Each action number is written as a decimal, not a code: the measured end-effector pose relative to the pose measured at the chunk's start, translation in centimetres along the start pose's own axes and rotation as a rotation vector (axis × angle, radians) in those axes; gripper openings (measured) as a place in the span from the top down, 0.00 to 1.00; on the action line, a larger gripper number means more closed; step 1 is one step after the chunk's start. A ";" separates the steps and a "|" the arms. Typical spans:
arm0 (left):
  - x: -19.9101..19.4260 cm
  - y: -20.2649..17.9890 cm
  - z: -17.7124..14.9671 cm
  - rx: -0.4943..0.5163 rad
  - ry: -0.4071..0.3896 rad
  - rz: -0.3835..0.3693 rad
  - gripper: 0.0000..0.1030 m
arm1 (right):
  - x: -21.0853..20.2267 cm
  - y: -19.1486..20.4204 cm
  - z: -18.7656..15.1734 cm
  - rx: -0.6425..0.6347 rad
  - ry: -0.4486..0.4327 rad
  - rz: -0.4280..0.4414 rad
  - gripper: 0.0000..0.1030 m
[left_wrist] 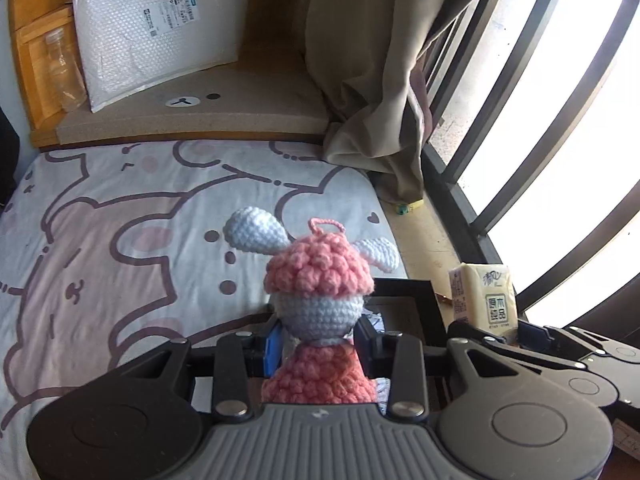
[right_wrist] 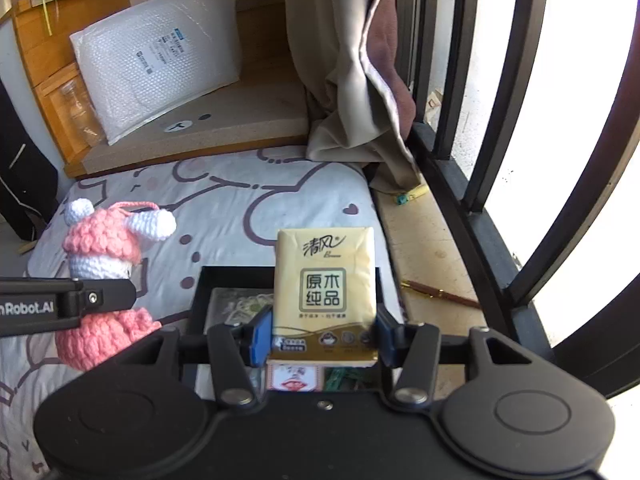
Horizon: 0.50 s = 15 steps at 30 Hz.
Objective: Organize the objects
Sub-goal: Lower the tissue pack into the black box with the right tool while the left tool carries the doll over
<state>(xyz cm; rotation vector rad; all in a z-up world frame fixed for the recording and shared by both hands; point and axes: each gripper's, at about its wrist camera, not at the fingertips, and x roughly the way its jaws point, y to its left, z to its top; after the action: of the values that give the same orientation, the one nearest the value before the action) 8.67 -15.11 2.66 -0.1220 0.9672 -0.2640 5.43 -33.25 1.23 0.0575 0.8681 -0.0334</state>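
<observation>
Both jaws clamped: crochet doll [left_wrist: 316,300], tissue pack [right_wrist: 325,292].

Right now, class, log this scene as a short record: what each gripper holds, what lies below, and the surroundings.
left gripper: shut on crochet doll, upright
right gripper: shut on tissue pack, upright
below: black tray on the patterned bedsheet
behind: bubble mailer leaning at the bed's head
right side: curtain, window bars, pen on the ledge

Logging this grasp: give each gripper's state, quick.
Left gripper: shut on the pink-and-white crocheted doll.
Right gripper: shut on the yellow tissue pack.
</observation>
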 end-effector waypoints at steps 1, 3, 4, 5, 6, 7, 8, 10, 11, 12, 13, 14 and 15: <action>0.4 -0.3 0.0 -0.003 0.004 -0.009 0.63 | 0.4 -0.3 0.0 -0.003 0.001 -0.004 0.49; 1.4 -0.8 -0.2 -0.005 0.015 -0.025 0.63 | 1.5 -0.9 -0.1 -0.013 0.007 -0.016 0.49; 1.9 -1.0 -0.3 -0.006 0.022 -0.030 0.63 | 2.1 -1.0 -0.1 -0.021 0.014 -0.026 0.49; 2.4 -1.1 -0.5 -0.007 0.030 -0.036 0.63 | 2.7 -1.2 -0.2 -0.031 0.023 -0.035 0.49; 3.0 -1.2 -0.6 -0.008 0.039 -0.040 0.63 | 3.3 -1.2 -0.3 -0.042 0.030 -0.040 0.49; 3.5 -1.3 -0.7 -0.009 0.047 -0.042 0.63 | 4.0 -1.3 -0.5 -0.052 0.037 -0.044 0.49; 4.0 -1.4 -0.9 -0.008 0.056 -0.043 0.63 | 4.6 -1.2 -0.6 -0.063 0.042 -0.047 0.49; 4.9 -1.3 -1.0 -0.007 0.076 -0.042 0.63 | 5.8 -1.2 -0.9 -0.078 0.052 -0.049 0.49; 5.4 -1.2 -1.0 -0.010 0.093 -0.036 0.63 | 6.4 -1.1 -0.9 -0.083 0.058 -0.050 0.49; 5.9 -1.1 -1.0 -0.022 0.112 -0.036 0.63 | 7.0 -1.0 -1.0 -0.087 0.065 -0.050 0.49; 6.3 -0.9 -1.0 -0.035 0.126 -0.039 0.63 | 7.5 -1.0 -1.1 -0.091 0.071 -0.049 0.49; 6.7 -0.7 -1.0 -0.046 0.137 -0.044 0.63 | 8.1 -1.0 -1.1 -0.092 0.077 -0.047 0.49; 6.9 -0.5 -1.1 -0.051 0.142 -0.044 0.63 | 8.6 -1.0 -1.1 -0.093 0.084 -0.042 0.49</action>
<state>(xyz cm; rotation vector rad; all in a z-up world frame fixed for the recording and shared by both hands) 11.39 -17.51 -3.38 -0.1737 1.1141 -0.2916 10.11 -34.17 -6.11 -0.0466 0.9539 -0.0303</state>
